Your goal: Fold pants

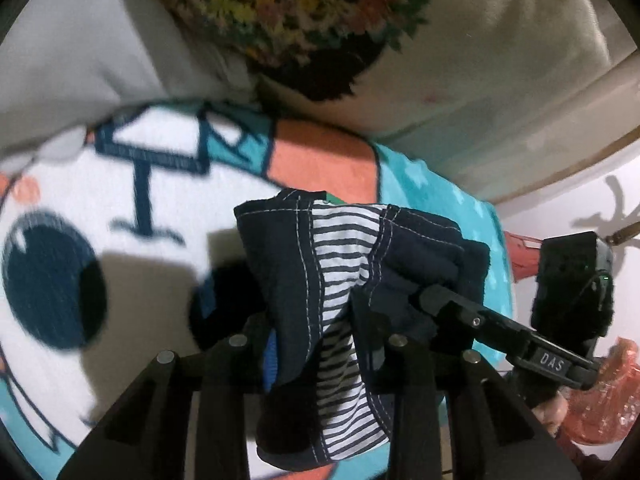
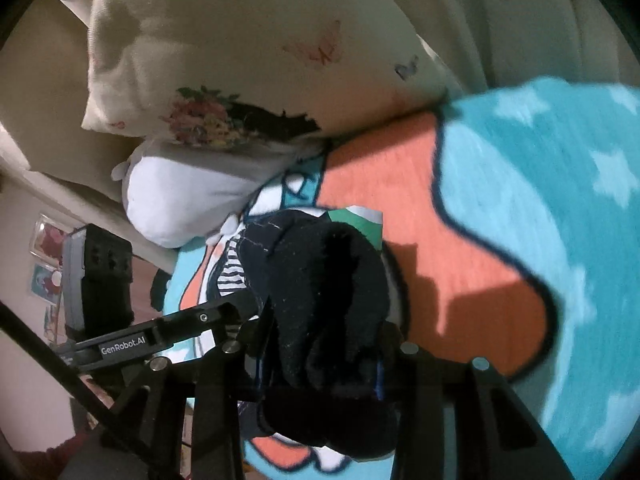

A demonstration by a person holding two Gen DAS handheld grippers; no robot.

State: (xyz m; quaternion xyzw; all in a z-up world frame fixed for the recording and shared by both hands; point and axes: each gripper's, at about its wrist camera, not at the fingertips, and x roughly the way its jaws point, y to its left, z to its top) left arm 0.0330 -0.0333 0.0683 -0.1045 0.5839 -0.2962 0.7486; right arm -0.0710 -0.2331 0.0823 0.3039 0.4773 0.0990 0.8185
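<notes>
The pants (image 1: 344,264) are small and dark navy, with white stitching and a striped lining. They hang bunched above a cartoon blanket (image 1: 120,208). My left gripper (image 1: 316,320) is shut on the pants, the cloth draping over its fingers. My right gripper (image 1: 432,300) comes in from the right and grips the same bundle. In the right wrist view my right gripper (image 2: 320,344) is shut on the dark cloth of the pants (image 2: 320,280), and my left gripper (image 2: 240,308) grips them from the left.
The blanket (image 2: 520,208) is teal, orange and white and covers the bed. A cream floral pillow (image 1: 320,12) and a white pillow (image 2: 180,200) lie at the far side. A red plastic bag (image 1: 604,392) is at the right.
</notes>
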